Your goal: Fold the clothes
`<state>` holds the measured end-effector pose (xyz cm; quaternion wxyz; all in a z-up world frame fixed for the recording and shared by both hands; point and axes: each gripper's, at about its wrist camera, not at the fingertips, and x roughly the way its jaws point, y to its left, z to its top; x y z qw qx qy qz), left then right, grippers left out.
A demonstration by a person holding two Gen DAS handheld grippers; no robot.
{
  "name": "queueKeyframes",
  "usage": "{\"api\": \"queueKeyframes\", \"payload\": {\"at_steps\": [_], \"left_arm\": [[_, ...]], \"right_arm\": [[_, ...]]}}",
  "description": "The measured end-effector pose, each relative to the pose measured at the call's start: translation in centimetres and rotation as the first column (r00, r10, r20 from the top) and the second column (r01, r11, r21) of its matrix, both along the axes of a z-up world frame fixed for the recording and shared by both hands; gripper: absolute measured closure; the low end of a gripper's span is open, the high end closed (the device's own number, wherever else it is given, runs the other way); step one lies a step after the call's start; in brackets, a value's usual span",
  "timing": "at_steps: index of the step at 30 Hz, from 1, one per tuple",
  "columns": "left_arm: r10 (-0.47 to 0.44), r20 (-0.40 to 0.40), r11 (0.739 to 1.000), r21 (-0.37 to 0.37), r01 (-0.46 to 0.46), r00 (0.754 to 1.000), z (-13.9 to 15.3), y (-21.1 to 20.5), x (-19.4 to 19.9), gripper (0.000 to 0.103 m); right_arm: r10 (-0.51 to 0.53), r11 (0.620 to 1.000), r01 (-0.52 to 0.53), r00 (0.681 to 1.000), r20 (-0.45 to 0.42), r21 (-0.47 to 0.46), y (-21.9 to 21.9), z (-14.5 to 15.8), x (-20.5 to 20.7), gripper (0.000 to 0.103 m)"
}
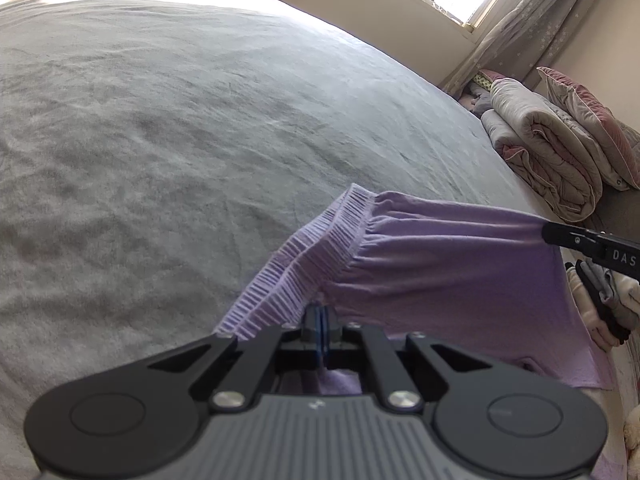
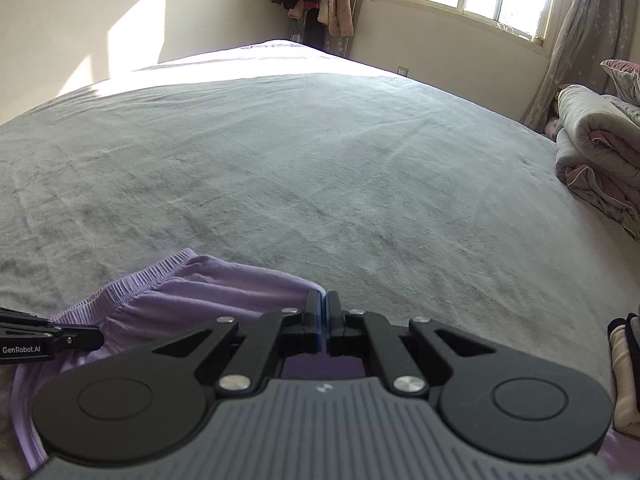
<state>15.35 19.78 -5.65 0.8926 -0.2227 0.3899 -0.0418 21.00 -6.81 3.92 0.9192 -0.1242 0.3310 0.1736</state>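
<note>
The lilac garment (image 1: 440, 264) with a ribbed elastic waistband (image 1: 304, 256) hangs between the two tools over the near part of the bed (image 1: 160, 120), and both tools grip it. The left tool (image 1: 320, 316) has its jaws pressed together on the cloth just under the waistband. The right tool (image 2: 326, 308) is also closed on a fold of the same lilac cloth at its far right edge. In the left view the cloth is stretched between the two grips, and the lower part falls down toward the near edge of the bed.

The garment is lifted and spread, not lying folded. Whether it has any fold in it already cannot be seen, because its lower part is hidden behind the tools. At the right edge a pile of folded clothes (image 1: 608, 304) is visible, so some pieces seem to be finished. A rolled quilt (image 2: 600, 152) lies on the far right of the bed.
</note>
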Motion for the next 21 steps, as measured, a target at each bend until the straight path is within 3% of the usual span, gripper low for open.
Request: {"api": "queueKeyframes", "payload": {"at_steps": [6, 11, 18, 21], "left_arm": [[0.007, 0.008, 1.000, -0.027, -0.007, 1.000, -0.3, 0.2, -0.1, 0.100], [0.007, 0.017, 0.999, -0.035, -0.006, 1.000, -0.5, 0.4, -0.2, 0.101], [0.007, 0.020, 0.999, -0.043, -0.006, 1.000, -0.5, 0.6, -0.4, 0.101], [-0.001, 0.022, 0.999, -0.035, 0.001, 1.000, -0.5, 0.5, -0.5, 0.101]], "right_arm": [[0.067, 0.998, -0.066, 0.998, 0.022, -0.023, 0.7, 2.4, -5.2, 0.100], [0.100, 0.995, -0.100, 0.995, -0.002, -0.010, 0.8, 2.0, -9.2, 0.100], [0.116, 0.993, -0.114, 0.986, -0.119, 0.019, 1.0, -2.7, -13.0, 0.100], [0.088, 0.993, -0.073, 0.983, -0.164, 0.093, 0.4, -4.4, -12.5, 0.100]]}}
